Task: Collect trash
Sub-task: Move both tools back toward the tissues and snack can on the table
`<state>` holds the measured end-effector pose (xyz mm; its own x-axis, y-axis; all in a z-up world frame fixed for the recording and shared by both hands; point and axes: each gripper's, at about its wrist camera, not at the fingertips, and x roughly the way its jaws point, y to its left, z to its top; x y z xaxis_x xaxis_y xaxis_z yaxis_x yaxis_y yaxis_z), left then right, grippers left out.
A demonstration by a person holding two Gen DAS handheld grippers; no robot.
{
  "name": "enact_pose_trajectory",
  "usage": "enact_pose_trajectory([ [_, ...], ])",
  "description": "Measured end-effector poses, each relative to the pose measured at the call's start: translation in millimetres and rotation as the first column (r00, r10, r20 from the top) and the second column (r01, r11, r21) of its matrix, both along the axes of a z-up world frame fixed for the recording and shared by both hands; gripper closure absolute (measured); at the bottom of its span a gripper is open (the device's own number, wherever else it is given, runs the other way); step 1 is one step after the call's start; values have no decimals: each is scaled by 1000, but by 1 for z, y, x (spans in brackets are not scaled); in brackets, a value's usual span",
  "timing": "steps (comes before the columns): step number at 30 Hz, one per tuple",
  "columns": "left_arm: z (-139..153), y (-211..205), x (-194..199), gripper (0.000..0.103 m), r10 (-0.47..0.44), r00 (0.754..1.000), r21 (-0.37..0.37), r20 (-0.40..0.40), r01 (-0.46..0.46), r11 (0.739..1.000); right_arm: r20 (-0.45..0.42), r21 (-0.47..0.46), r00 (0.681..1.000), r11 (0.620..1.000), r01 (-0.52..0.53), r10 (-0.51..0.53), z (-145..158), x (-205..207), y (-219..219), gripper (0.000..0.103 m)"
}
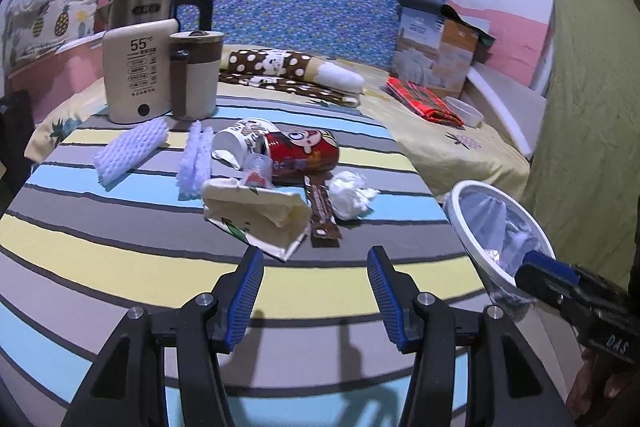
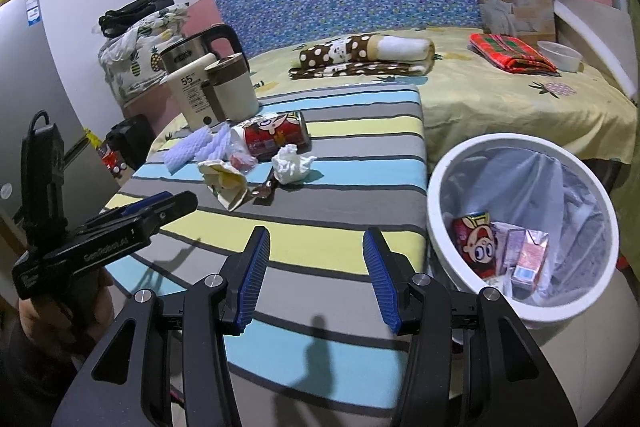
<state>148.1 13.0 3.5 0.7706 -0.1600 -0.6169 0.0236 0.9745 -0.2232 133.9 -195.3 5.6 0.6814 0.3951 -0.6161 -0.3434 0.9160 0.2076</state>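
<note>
Currently both my left gripper (image 1: 315,267) and right gripper (image 2: 312,247) hang wide and empty over the striped cloth (image 1: 120,247); the trash heap (image 1: 276,179) lies ahead mid-table, the bin (image 2: 440,163) at the table's right edge. Risk: the red can (image 1: 308,151) rolls if nudged, the crumpled tissue (image 1: 352,195) slips the pads. Open room toward me; kettle (image 1: 160,3) and mug (image 1: 196,75) crowd the far-left side.
</note>
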Motion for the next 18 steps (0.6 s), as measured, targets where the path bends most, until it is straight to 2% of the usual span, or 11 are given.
enact_pose_trajectory([
  [10,-7,14,42,49,107,994,-63,-33,-109,992,-1,6,1000,1000,-8,8,-1,15,3,52],
  [18,-22,24,75,49,217,972,-92,-94,-225,970,-14,13,1000,1000,-14,14,-5,31,4,52],
])
